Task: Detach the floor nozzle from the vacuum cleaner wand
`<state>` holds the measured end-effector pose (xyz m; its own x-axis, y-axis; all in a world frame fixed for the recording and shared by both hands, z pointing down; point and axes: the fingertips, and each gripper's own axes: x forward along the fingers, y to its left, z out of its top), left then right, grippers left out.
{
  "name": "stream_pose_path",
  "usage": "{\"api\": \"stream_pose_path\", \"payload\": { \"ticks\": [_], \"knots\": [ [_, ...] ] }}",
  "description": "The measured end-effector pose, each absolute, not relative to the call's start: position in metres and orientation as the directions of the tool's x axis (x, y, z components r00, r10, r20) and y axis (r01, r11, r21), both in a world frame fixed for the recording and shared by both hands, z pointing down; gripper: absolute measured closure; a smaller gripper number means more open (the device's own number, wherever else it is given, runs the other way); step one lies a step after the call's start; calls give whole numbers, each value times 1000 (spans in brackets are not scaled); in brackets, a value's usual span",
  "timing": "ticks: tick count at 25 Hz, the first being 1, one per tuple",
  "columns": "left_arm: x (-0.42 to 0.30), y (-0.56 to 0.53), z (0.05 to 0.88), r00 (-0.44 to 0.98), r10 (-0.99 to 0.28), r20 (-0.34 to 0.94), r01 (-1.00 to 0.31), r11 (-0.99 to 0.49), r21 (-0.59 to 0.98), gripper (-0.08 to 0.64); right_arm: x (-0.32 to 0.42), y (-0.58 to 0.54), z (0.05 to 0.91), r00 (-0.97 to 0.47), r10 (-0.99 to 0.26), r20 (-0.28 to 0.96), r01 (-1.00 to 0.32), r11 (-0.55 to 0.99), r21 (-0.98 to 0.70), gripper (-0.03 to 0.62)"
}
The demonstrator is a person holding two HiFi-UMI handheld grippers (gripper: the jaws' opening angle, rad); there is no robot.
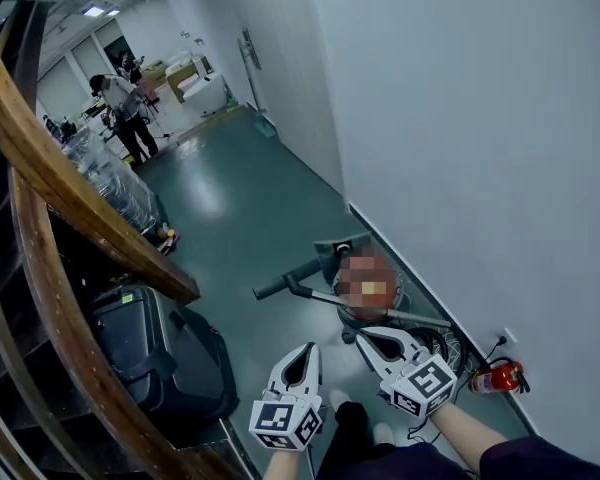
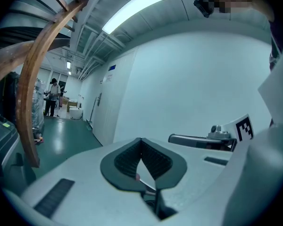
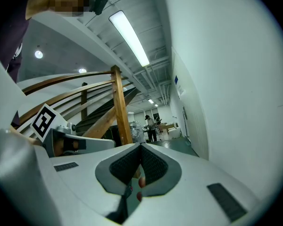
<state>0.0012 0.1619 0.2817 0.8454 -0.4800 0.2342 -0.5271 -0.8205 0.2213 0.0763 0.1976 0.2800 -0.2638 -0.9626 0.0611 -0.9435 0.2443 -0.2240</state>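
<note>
The vacuum cleaner (image 1: pixel 380 313) lies on the green floor by the white wall, ahead of me in the head view. Its silver wand (image 1: pixel 400 314) runs from a dark grip (image 1: pixel 283 283) towards the right. A dark grey flat piece (image 1: pixel 340 246) beyond it looks like the floor nozzle; a mosaic patch hides the middle. My left gripper (image 1: pixel 306 352) and right gripper (image 1: pixel 366 339) hover side by side short of the vacuum, both shut and empty. The left gripper (image 2: pixel 141 141) points along the wall; the right gripper (image 3: pixel 141 148) also has its pads together.
A wooden stair rail (image 1: pixel 70 208) and a black case (image 1: pixel 150 353) crowd the left. A red fire extinguisher (image 1: pixel 496 376) lies by the wall at the right, near coiled hose (image 1: pixel 442 344). A person (image 1: pixel 123 110) stands far down the corridor.
</note>
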Motion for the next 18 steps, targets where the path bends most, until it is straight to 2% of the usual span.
{"api": "stream_pose_path", "payload": {
  "ticks": [18],
  "knots": [
    [-13,30,301,862,-449,234,-504,-807,309,555,59,68,298,-243,-960,141,-953,209,-220,575]
  ]
}}
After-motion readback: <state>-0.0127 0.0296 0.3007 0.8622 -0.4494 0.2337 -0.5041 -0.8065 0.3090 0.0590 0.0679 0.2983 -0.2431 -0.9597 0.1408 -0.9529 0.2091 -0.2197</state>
